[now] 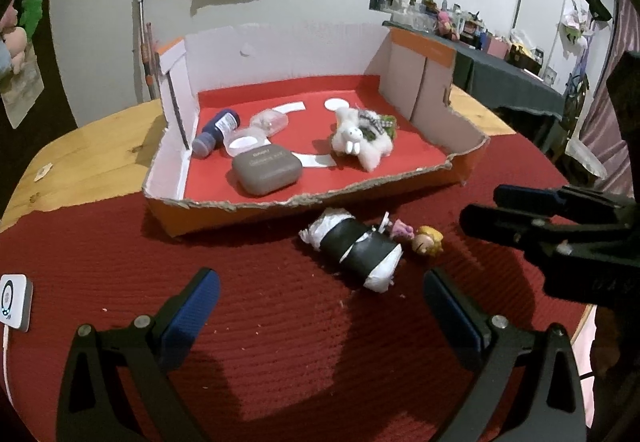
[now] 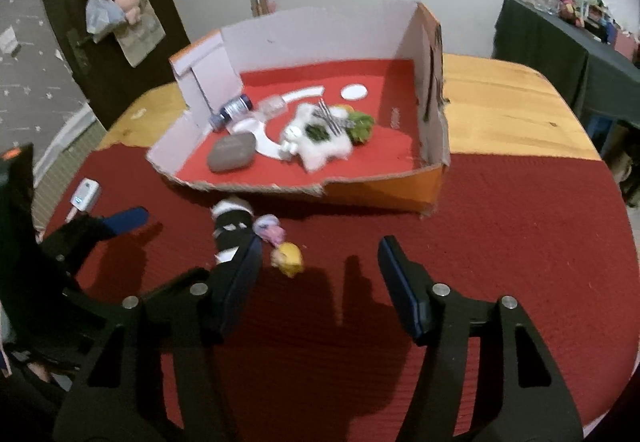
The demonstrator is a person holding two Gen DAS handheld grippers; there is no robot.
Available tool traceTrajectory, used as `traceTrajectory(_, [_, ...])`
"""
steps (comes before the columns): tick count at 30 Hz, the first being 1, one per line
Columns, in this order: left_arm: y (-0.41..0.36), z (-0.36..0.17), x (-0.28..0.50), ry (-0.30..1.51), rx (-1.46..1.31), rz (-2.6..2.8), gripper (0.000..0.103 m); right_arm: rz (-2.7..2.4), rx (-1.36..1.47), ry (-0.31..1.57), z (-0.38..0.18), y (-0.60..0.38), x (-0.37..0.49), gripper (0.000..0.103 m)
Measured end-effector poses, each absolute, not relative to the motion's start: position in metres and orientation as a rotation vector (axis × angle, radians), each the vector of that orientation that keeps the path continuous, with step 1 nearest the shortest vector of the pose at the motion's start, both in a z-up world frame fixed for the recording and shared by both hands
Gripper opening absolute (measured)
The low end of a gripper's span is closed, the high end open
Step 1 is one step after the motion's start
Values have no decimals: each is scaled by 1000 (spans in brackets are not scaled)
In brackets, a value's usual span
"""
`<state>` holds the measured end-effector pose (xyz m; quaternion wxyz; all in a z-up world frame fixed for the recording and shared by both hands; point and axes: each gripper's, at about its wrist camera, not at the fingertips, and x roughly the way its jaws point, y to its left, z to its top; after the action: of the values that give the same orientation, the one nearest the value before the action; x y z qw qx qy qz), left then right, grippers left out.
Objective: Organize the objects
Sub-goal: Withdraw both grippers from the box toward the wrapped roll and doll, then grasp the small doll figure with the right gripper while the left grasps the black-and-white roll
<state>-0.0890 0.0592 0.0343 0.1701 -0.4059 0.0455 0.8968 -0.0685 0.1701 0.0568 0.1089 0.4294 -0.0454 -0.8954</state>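
An open cardboard box (image 1: 360,194) (image 2: 384,190) lined in red holds a blue bottle (image 1: 218,132), a clear bottle (image 1: 268,122), a grey case (image 1: 266,172) (image 2: 232,158) and a white plush toy (image 1: 358,140) (image 2: 316,142). In front of the box, on the red mat, lie a black roll wrapped in white paper (image 1: 354,254) (image 2: 232,226) and a small doll with yellow hair (image 1: 426,240) (image 2: 286,256). My left gripper (image 1: 320,282) is open just short of the roll. My right gripper (image 2: 318,254) (image 1: 482,208) is open; the doll's head lies near its left finger, untouched.
A small white device (image 1: 14,300) (image 2: 84,194) with a cable sits at the mat's left edge. The red mat (image 1: 280,322) covers a wooden table (image 1: 92,150) (image 2: 500,102). A dark table with clutter (image 1: 500,70) stands at the back right.
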Motion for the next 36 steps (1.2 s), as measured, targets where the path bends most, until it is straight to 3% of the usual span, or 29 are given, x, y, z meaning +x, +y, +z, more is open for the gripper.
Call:
traceTrajectory(24, [37,18,-107,125,-1258,2561,102,-2569,1333,-19,21,152,-87,59])
traceTrajectory(36, [55,20,-109,162,-1215,2504,102,-2616,1347,-130,28,185,-99,59])
